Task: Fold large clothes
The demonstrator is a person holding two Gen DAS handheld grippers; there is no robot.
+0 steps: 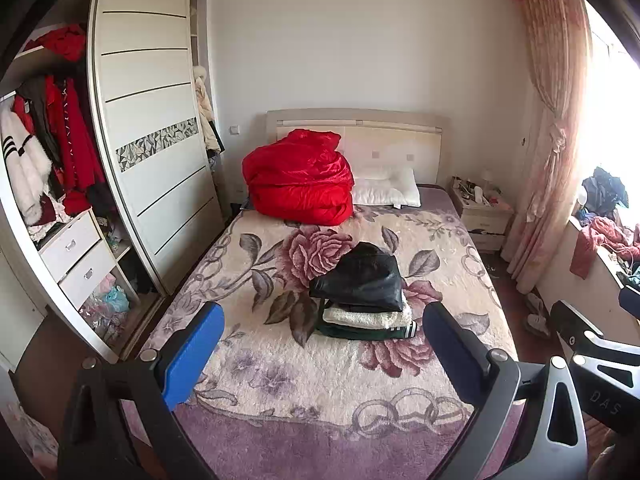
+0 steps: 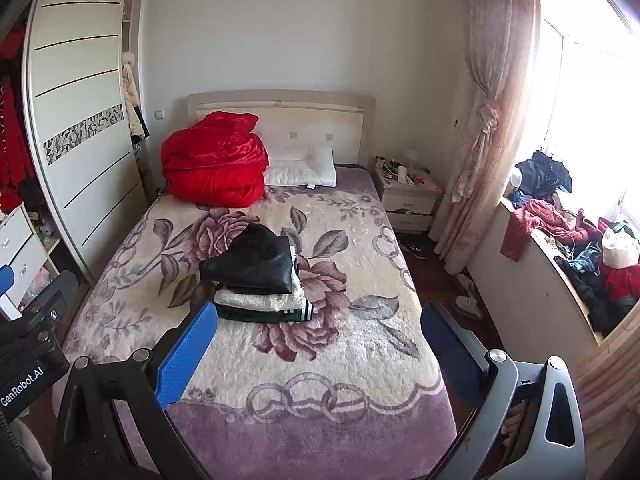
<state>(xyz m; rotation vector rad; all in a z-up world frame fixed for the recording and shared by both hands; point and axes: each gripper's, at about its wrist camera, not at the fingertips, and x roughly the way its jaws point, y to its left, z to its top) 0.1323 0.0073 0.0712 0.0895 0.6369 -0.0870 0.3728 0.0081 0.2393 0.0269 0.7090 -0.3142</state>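
Left wrist view: left gripper (image 1: 322, 344), jaws spread wide, empty. Folded clothes stack (image 1: 362, 294), black jacket (image 1: 360, 278) uppermost, mid-bed (image 1: 280, 380), at 12 o'clock from the gripper. Red quilt (image 1: 298, 178) beyond.

Right wrist view: right gripper (image 2: 318, 342), jaws apart, empty. Stack (image 2: 256, 280) at 11 o'clock; pillow (image 2: 302, 170) at the headboard.

Stack of folded clothes (image 1: 366, 300) mid-bed, on floral blanket (image 1: 280, 360): black glossy jacket (image 1: 362, 278) on top, cream fleecy garment (image 1: 366, 317) beneath, dark green piece with white stripes (image 1: 372, 332) at bottom. Edges roughly aligned.
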